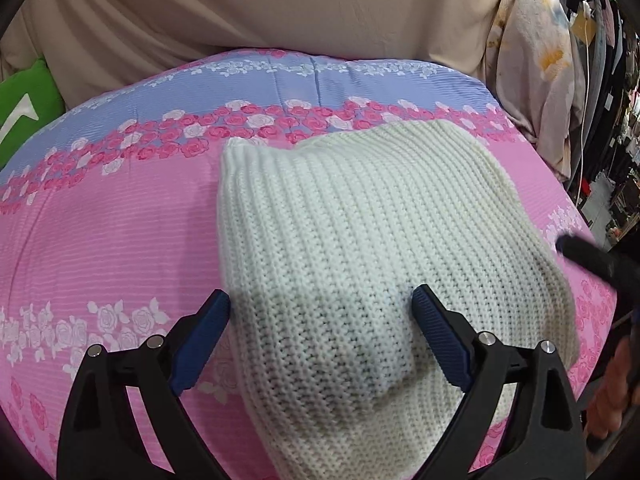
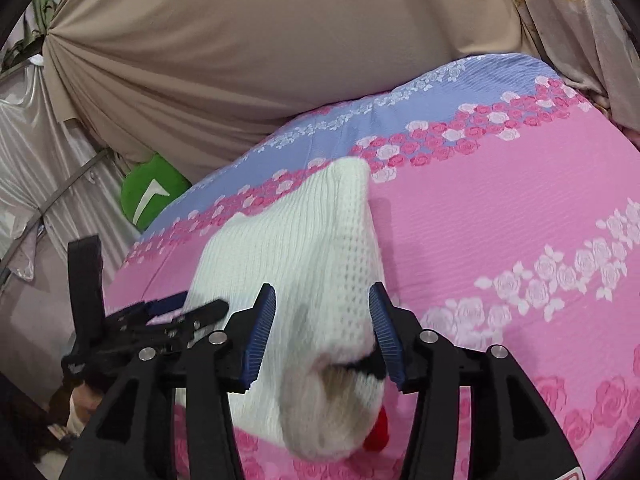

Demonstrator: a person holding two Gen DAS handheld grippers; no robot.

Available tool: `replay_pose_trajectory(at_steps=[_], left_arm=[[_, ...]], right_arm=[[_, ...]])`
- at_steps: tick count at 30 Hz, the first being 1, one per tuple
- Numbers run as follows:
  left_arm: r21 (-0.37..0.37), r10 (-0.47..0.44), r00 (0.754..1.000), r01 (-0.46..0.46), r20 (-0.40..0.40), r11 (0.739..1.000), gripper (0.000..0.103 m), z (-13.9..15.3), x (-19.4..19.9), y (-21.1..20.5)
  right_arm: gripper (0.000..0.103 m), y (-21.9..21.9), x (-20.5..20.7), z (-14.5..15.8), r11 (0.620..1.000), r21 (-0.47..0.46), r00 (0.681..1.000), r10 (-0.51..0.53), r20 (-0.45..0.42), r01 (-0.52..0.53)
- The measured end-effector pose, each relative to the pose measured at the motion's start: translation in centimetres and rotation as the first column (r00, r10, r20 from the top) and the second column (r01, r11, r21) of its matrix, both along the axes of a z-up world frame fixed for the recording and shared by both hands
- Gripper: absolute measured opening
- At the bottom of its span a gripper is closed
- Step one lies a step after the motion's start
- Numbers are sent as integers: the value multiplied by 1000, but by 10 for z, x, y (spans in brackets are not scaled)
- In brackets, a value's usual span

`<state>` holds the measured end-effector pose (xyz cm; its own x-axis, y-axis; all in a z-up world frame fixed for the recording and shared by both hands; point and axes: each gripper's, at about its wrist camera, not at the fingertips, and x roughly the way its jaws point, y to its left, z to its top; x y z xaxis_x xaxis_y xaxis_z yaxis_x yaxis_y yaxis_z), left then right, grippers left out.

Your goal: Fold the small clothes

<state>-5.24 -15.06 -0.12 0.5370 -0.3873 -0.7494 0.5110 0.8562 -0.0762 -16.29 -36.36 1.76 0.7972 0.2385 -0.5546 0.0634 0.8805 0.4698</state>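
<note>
On the pink rose-print bedspread [image 1: 112, 232], white knit garment [image 1: 340, 232] lies spread. Left claw [image 1: 322, 312] at 9 o'clock, jaws wide, straddling its near edge. Right claw [image 2: 322, 312] at 3 o'clock, half-open around a raised fold, pads not pressing.

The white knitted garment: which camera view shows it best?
The left wrist view: the white knitted garment lies there nearly whole, its ribbing sharp. The right wrist view shows it foreshortened, blurred, partly hidden by the right gripper.

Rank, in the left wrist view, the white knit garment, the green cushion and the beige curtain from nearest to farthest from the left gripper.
1. White knit garment: between the left gripper fingers.
2. Green cushion: far left, beside the bed.
3. Beige curtain: behind the bed, across the top.
</note>
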Motion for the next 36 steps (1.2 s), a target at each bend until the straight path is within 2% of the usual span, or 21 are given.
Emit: replay_pose_trajectory(at_steps=[4, 5, 6, 7, 8, 12, 13, 14, 15, 17, 18, 19, 21, 24, 25, 26, 28, 30, 34, 36], left_arm=[[8, 8, 1000, -8, 8, 1000, 91, -1, -1, -1], [8, 10, 1000, -10, 8, 1000, 91, -1, -2, -1], [8, 12, 1000, -12, 7, 1000, 91, -1, -3, -1], [8, 14, 1000, -14, 7, 1000, 91, -1, -4, 0], [8, 14, 1000, -14, 9, 1000, 91, 1, -5, 1], [0, 8, 999, -8, 32, 1000, 90, 10, -16, 9], [-5, 5, 999, -5, 35, 1000, 91, 12, -19, 12], [-5, 5, 999, -5, 36, 1000, 91, 12, -21, 13], [0, 5, 999, -5, 34, 1000, 91, 11, -21, 14], [16, 0, 1000, 0, 15, 1000, 91, 2, -20, 13], [22, 0, 1000, 0, -3, 1000, 92, -4, -18, 12], [21, -1, 999, 2, -32, 1000, 92, -9, -16, 12], [1, 6, 999, -6, -51, 1000, 92, -10, -16, 14], [-48, 12, 998, -15, -60, 999, 91, 1, -14, 23], [-72, 20, 998, -25, -60, 997, 92, 5, -12, 28], [-90, 31, 998, -36, -59, 995, 94, 8, -10, 31], [-110, 58, 996, -66, -67, 992, 95, 10, -1, 34], [-112, 74, 992, -86, -101, 990, 95, 5, 10, 34], [-137, 76, 971, -109, -226, 985, 98, -17, 33, 30], [-184, 66, 952, -125, -298, 975, 98, -27, 40, 32]], right_arm=[[53, 13, -14, -23, 999, 31, 998, 42, -50, -41], [49, 16, -15, -28, 998, 39, 997, 54, -53, -52], [42, 19, -15, -31, 998, 36, 997, 55, -55, -53], [13, 20, -14, -33, 998, 29, 997, 56, -59, -54], [10, 22, -15, -31, 998, 26, 997, 58, -56, -57], [9, 23, -48, 7, 990, 91, 987, 100, 124, -112], [9, 24, -53, 12, 988, 94, 984, 110, 141, -123], [9, 25, -54, 11, 988, 84, 985, 117, 130, -129], [9, 26, -51, 2, 994, 43, 992, 99, 80, -103], [9, 28, -33, -35, 998, -57, 994, 22, -108, -29], [8, 27, -24, -57, 999, -33, 984, 37, -172, -43], [7, 24, -25, -62, 999, 18, 988, 46, -146, -44], [9, 17, -30, -52, 997, 70, 991, 31, -128, -23], [26, 11, -39, -20, 997, 74, 999, -4, -46, 8], [41, 9, -41, -13, 998, 66, 1000, -14, -27, 16], [61, 6, -41, -4, 998, 49, 999, -41, -1, 41], [75, 0, -35, 5, 996, 9, 996, -86, 23, 85], [78, -2, -14, 1, 997, 14, 997, -73, -21, 73], [79, -9, 31, -38, 987, 161, 986, -1, -166, 28], [80, -6, 40, -52, 973, 233, 982, 41, -182, 3]])
